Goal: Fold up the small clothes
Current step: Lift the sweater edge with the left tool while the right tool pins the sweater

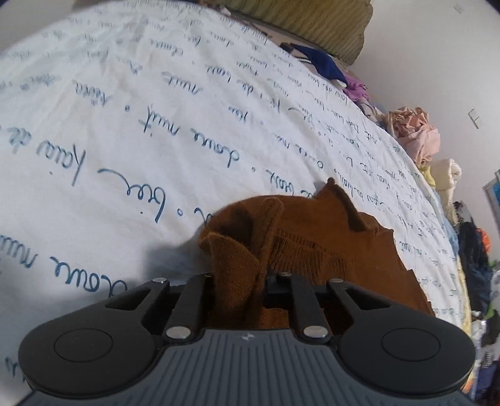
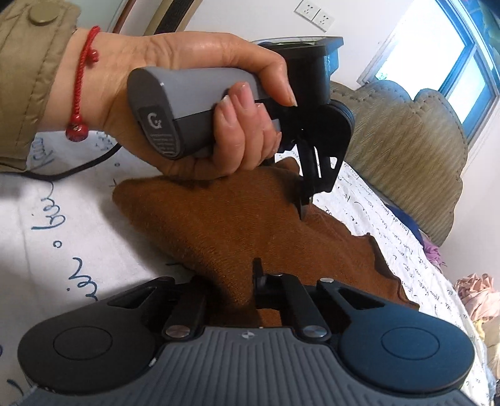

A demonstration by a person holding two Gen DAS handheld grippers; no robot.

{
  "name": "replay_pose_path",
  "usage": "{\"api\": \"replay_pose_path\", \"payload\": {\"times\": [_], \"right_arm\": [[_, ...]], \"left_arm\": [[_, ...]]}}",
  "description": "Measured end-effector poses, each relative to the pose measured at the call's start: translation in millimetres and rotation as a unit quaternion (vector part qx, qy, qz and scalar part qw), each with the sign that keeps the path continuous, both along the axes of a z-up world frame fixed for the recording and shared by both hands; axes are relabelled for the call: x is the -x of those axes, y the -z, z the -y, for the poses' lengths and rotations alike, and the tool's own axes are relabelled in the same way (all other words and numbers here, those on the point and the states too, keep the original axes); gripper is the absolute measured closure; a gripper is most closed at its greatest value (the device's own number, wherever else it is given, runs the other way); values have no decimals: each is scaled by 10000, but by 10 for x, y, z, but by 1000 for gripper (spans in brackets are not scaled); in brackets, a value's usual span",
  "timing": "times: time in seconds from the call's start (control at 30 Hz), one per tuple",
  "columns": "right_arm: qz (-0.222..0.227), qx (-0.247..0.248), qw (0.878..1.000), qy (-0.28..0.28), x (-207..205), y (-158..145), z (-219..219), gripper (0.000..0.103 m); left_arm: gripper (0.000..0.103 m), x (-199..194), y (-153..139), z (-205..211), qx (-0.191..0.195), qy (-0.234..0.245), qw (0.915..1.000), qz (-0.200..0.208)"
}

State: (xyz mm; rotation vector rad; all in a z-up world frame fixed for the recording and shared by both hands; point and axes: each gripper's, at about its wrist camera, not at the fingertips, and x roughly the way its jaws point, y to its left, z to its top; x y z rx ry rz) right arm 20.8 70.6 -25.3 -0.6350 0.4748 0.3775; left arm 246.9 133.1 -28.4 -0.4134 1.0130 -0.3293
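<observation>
On the bed [image 1: 131, 131], both the left claw [image 1: 240, 281] and the right claw [image 2: 237, 281] grip the brown knit garment's [image 2: 218, 218] edge, so the fold is starting; next, I judge, they must carry that edge across together.

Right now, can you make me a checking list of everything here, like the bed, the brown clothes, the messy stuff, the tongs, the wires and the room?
Surface: white bedsheet with blue handwriting print, wrinkled.
Job's things: one brown knit garment, bunched, not yet folded flat.
Clutter: loose clothes along the far edge: a blue piece, a purple piece, a pink heap.
Grippers: left tongs shut on the brown knit garment; right tongs shut on it too. A hand holds the left handle.
Cables: black cable running from the left handle.
Surroundings: green quilt, wall sockets, window.
</observation>
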Motion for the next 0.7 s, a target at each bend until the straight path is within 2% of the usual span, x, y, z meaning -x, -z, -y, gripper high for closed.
{"api": "replay_pose_path", "payload": {"times": [0.17,0.33,0.5,0.7], "right_arm": [[174,-318,9993,97,126,-175,215,95],[-9,-1073,9934,393,184,-384,630,96],[-283,-1923,9785,687,270,-517,1049,96],[-503,-2791,9543,942,347,-582,1510,95]], "left_arm": [[90,153,-313,232,-507,-69,9983,267],[90,291,-643,411,-563,-151,9973,453],[90,375,-874,705,-749,-152,9953,595],[90,436,-994,1059,-892,-56,9937,676]]}}
